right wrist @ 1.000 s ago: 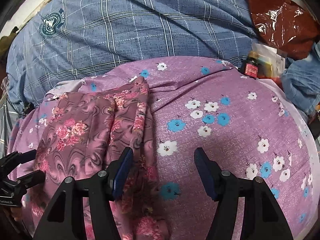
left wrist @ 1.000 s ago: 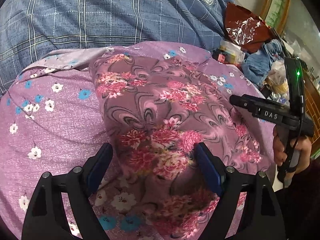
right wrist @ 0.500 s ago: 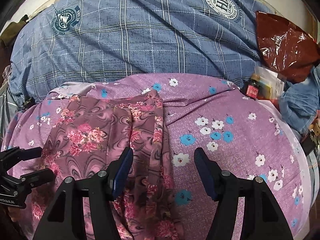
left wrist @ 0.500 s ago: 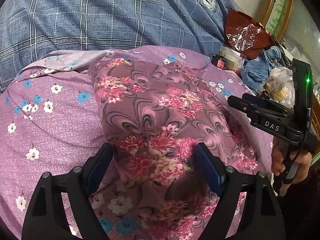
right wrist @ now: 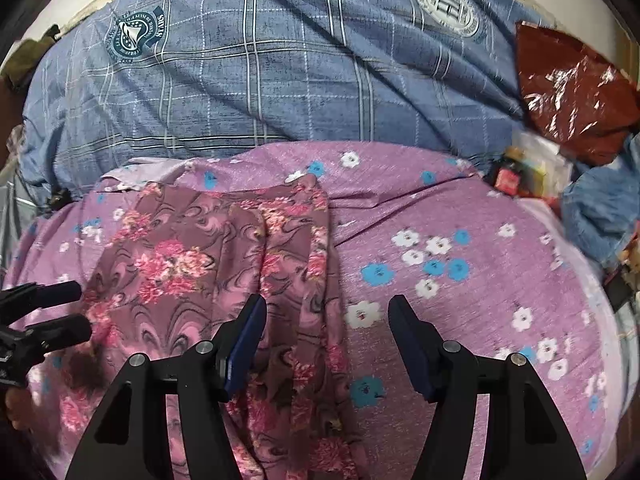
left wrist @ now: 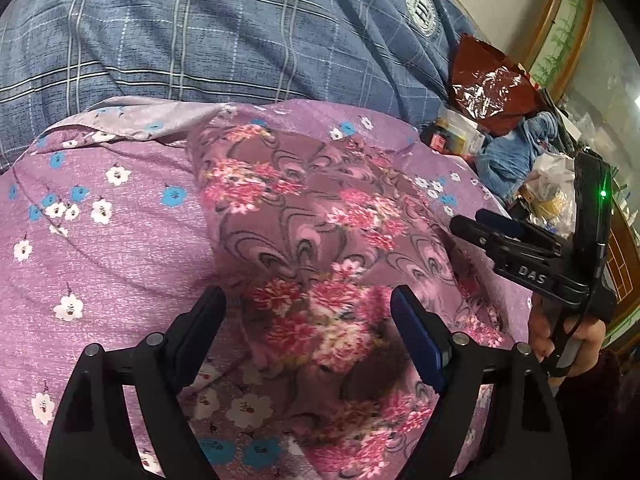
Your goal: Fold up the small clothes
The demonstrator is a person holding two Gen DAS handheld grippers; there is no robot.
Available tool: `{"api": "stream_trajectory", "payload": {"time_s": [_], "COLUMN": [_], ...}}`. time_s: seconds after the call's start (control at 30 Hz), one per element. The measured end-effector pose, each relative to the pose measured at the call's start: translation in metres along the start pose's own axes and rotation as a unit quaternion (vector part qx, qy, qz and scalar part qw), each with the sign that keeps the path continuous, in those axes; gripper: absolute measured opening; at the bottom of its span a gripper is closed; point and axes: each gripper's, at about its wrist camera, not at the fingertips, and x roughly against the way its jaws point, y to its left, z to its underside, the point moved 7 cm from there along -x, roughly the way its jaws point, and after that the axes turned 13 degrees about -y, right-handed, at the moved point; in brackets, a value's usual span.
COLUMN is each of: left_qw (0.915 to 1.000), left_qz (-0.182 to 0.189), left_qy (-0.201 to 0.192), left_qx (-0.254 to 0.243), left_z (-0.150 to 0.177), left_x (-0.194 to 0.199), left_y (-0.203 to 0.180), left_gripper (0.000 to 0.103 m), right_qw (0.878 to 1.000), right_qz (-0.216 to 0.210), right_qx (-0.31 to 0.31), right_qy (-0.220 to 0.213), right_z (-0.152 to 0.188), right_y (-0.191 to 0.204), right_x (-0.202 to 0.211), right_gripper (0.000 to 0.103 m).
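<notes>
Left gripper (left wrist: 308, 312): jaws wide open, holding nothing, above the garment.
Right gripper (right wrist: 326, 320): jaws wide open, empty, over the garment's right edge.
Mauve rose-print thin cloth garment (left wrist: 320, 248): lies on the purple flowered bedsheet (right wrist: 460, 280).
Handling: probably light, limp, a little slippery; pinch the hem corners.

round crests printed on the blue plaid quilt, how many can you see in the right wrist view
2. A dark teal round crest sits on the blue plaid quilt at upper left; a pale grey round crest sits at upper right. More may be hidden beyond the frame or under the purple flowered sheet.
</notes>
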Motion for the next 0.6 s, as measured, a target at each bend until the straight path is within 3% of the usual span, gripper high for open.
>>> {"api": "stream_trajectory", "payload": {"time_s": [0.13,0.27,0.33,0.37,0.4,0.53,0.6], "left_qw": [1.0,0.9998,0.9995,0.9992,0.9989,0.9993,0.9989], "left_qz": [0.004,0.01,0.022,0.031,0.039,0.035,0.041], "left_qy": [-0.001,-0.003,-0.001,0.004,0.01,0.012,0.014], "left_qx": [0.009,0.016,0.023,0.026,0.025,0.0,0.014], "left_z": [-0.003,-0.006,-0.005,-0.003,-0.001,0.002,0.0], "left_x": [0.003,0.006,0.004,0.002,0.0,-0.003,-0.003], "left_y": [0.009,0.016,0.016,0.015,0.013,0.006,0.007], "left_gripper": [0.085,0.084,0.069,0.055,0.05,0.05,0.06], "right_qw": [0.998,0.995,0.994,0.994,0.993,0.991,0.988], "right_qz": [-0.05,-0.068,-0.065,-0.068,-0.072,-0.089,-0.099], "right_qx": [-0.039,-0.07,-0.072,-0.074,-0.076,-0.085,-0.097], "right_qy": [0.017,0.034,0.039,0.044,0.048,0.059,0.064], "right_z": [0.004,0.012,0.015,0.017,0.018,0.021,0.023], "right_y": [-0.004,-0.013,-0.016,-0.016,-0.015,-0.014,-0.016], "right_x": [-0.002,-0.008,-0.01,-0.012,-0.013,-0.017,-0.018], "right_gripper": [0.065,0.066,0.066,0.066,0.066,0.066,0.066]}}
